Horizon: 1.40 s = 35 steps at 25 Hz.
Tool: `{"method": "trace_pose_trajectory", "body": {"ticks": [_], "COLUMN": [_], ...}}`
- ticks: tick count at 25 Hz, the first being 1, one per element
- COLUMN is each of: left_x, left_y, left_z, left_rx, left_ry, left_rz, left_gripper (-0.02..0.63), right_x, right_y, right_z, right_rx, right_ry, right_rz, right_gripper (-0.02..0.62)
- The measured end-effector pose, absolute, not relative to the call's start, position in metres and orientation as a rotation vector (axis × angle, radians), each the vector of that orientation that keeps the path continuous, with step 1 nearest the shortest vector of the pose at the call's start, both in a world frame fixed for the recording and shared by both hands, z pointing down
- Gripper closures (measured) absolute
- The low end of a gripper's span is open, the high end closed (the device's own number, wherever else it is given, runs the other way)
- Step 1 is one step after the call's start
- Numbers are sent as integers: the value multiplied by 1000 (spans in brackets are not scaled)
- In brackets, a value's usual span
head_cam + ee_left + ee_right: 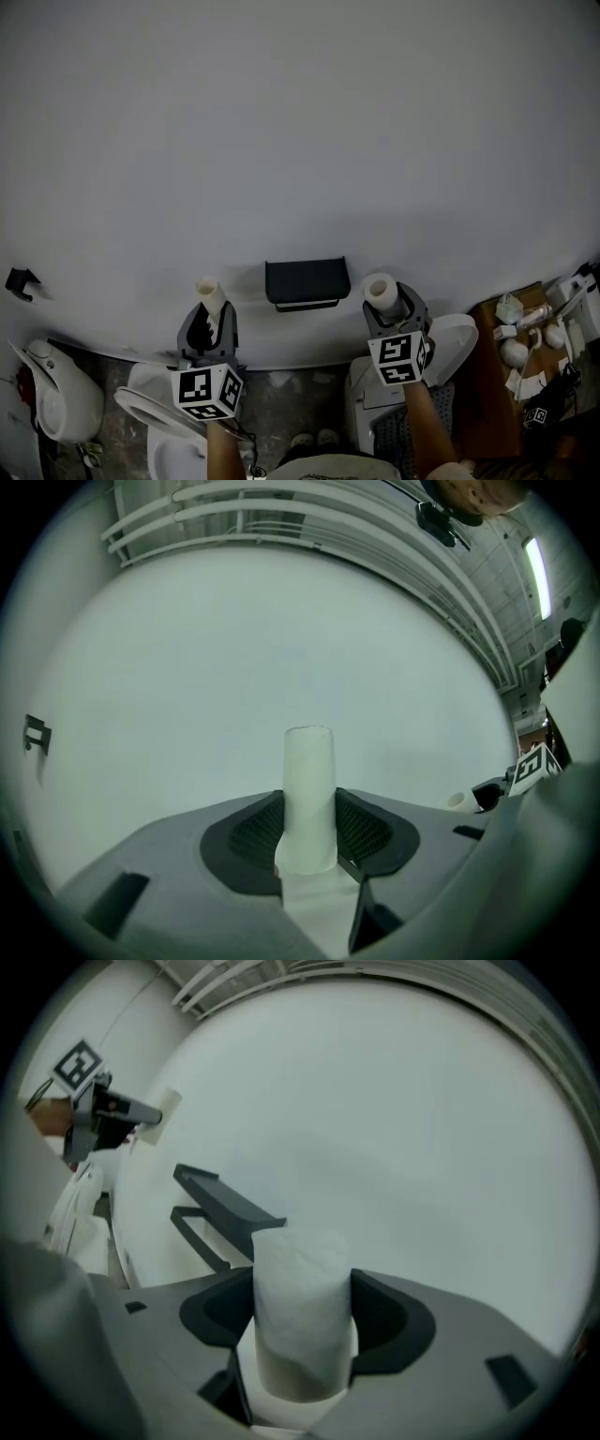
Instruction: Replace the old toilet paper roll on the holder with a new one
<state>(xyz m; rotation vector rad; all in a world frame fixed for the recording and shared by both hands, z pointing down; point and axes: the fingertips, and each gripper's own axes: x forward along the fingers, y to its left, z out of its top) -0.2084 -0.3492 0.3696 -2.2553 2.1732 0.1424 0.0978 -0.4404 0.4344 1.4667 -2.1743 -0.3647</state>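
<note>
1. Noted full white toilet paper roll (302, 1312) clamped by its sides between right fingers (389, 1321), long axis upright.
2. Found black wall-mounted holder (307, 282) apparently bare, near and left of that roll. Judged right hand the nearer, with roll to be laid level for the bar.
3. Observed bare white cardboard tube (309, 799) pinched upright in left fingers (248, 841), left of holder.
4. Saw white toilet bowl (159, 441) below and nothing in the path.
</note>
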Motion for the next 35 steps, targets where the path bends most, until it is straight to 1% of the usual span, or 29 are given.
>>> {"method": "trace_pose_trajectory", "body": {"ticks": [7,12,16,23,35], "left_x": [-212,-213,-211,-212,-232], "left_y": [-348,-350,-351,-352,-336], "left_z": [369,370,371,375,381], "left_rx": [-2251,-2255,-2258,-2263,-2213], "left_ry": [2175,2170,2171,2176,2242], "left_rz": [147,150,144,143,123], "left_gripper": [433,433,433,433,433], "right_x": [89,87,83,75,36], "right_y": [-451,-455,-453,-456,-452], "right_z": [455,477,488,498,519], "right_rx": [1175,1004,923,877,820], "right_ry": [-1852,-1669,-1595,-1583,-1613], "right_rz": [-782,-950,-1019,-1031,-1060], "right_gripper": [301,301,301,301,301]}}
